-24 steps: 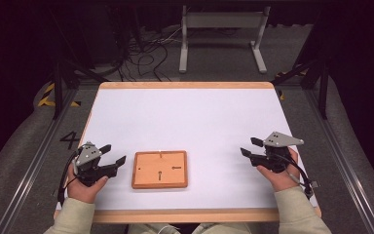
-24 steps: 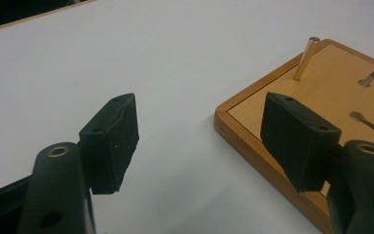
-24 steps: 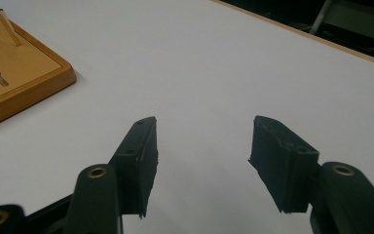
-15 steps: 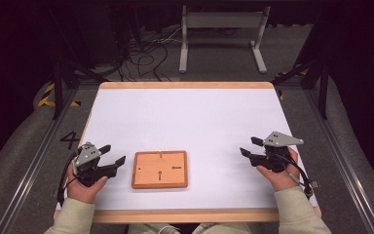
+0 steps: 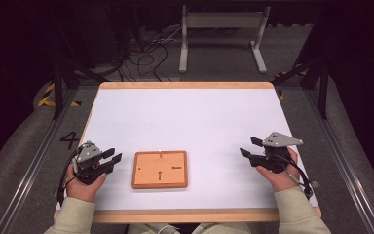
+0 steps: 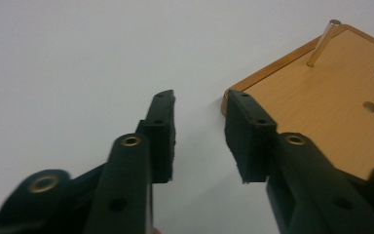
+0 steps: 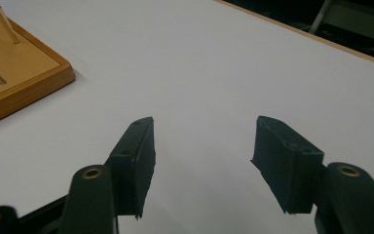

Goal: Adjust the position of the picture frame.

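Observation:
A square wooden board (image 5: 159, 169) lies flat near the front middle of the white table (image 5: 190, 117). It carries a thin upright pin (image 6: 324, 43) and small metal fittings. Just left of the board, my left gripper (image 5: 113, 154) points toward its left edge. In the left gripper view its jaws (image 6: 200, 97) stand open with nothing between them, and the board's corner (image 6: 321, 97) sits just beyond the right jaw. My right gripper (image 5: 248, 146) rests at the front right, well apart from the board. It is open and empty (image 7: 205, 124), and the board (image 7: 14, 73) lies far off to the left in its view.
The table has a wooden rim (image 5: 185, 215) along the front. A metal stand (image 5: 221, 36) and loose cables (image 5: 141, 53) sit on the floor beyond the far edge. Dark rails (image 5: 34, 161) run along both sides.

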`<action>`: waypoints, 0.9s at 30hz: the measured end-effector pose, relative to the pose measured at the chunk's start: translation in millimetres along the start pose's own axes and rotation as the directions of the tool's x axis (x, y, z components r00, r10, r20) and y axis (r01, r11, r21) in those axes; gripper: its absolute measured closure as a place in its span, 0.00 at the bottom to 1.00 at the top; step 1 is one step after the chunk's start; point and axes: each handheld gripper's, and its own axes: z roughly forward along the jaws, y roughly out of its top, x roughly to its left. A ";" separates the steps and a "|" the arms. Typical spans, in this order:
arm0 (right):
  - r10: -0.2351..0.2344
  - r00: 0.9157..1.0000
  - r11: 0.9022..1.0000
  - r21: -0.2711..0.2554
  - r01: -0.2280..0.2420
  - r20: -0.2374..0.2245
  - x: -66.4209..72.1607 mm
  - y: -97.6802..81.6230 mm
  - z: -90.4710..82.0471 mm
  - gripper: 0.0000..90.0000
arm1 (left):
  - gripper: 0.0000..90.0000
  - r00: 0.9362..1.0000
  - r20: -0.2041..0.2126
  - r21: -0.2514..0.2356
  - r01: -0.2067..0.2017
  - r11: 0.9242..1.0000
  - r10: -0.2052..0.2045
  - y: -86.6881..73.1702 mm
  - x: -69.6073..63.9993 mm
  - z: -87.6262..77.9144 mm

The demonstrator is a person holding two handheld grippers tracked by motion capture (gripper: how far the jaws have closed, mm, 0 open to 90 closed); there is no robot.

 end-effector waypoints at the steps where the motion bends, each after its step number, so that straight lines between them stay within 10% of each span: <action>1: 0.003 1.000 1.000 0.003 -0.003 0.002 -0.1 -0.2 0.1 0.46 | 0.80 1.000 0.009 0.009 0.004 1.000 -0.004 0.2 0.1 0.2; 8: 0.012 1.000 1.000 0.007 -0.012 0.002 -0.6 -0.8 0.5 0.44 | 1.00 0.997 0.067 0.073 0.018 0.997 -0.023 1.6 -0.9 5.4; 27: 0.025 1.000 1.000 0.019 -0.025 0.006 -1.1 -2.1 0.0 0.42 | 1.00 0.987 0.158 0.268 -0.014 0.963 -0.030 2.2 -8.6 26.7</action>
